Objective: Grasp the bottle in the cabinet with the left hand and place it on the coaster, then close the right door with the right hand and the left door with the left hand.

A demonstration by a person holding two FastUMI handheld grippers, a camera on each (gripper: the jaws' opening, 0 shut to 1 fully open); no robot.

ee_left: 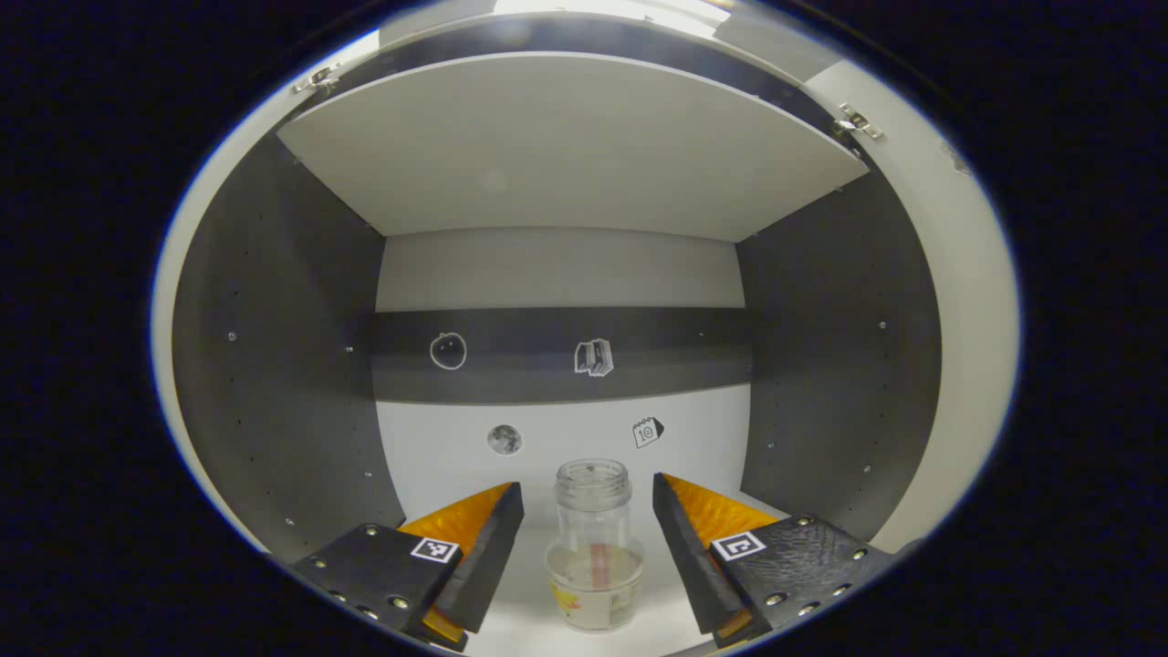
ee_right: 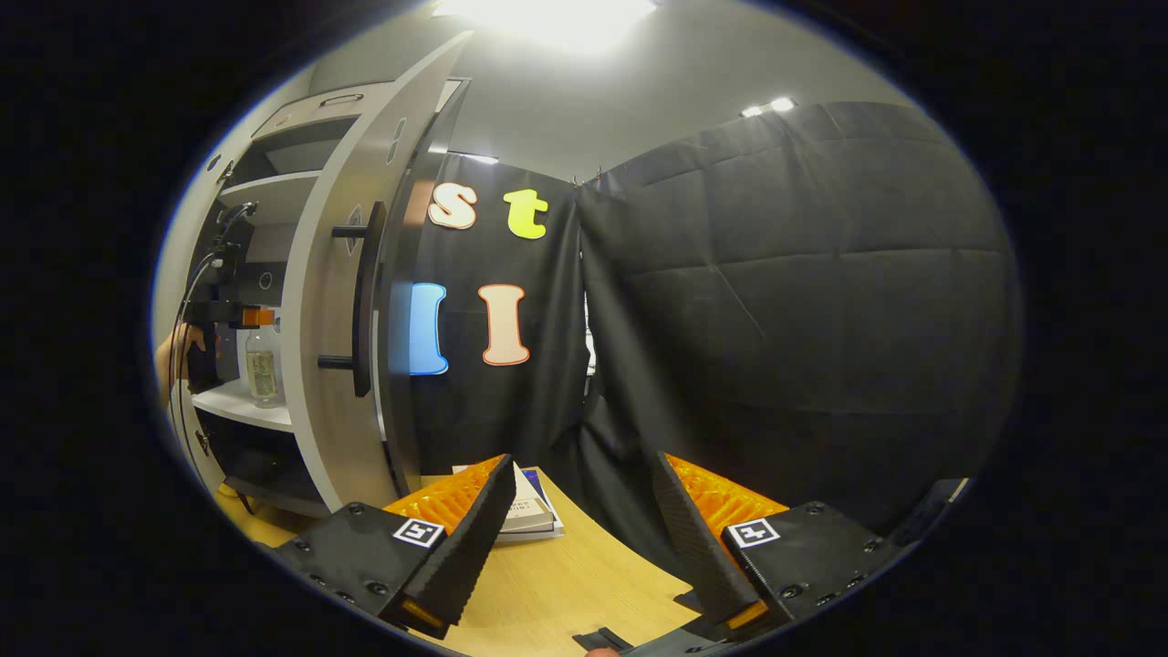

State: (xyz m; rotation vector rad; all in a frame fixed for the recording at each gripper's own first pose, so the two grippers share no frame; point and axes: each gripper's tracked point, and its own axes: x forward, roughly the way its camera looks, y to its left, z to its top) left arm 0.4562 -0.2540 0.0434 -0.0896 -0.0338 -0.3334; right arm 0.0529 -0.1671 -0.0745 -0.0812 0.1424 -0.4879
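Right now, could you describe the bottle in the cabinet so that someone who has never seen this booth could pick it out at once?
Look into the open cabinet, on the white lower shelf below the dark band of small stickers. There the bottle stands upright between the open fingers of the left gripper. It is clear, uncapped and wide-mouthed, with a label low on its body, and nothing else stands on that shelf.

Bright ceiling light (ee_right: 546, 16) glares overhead; sharp pictures, edges bowed by fisheye.
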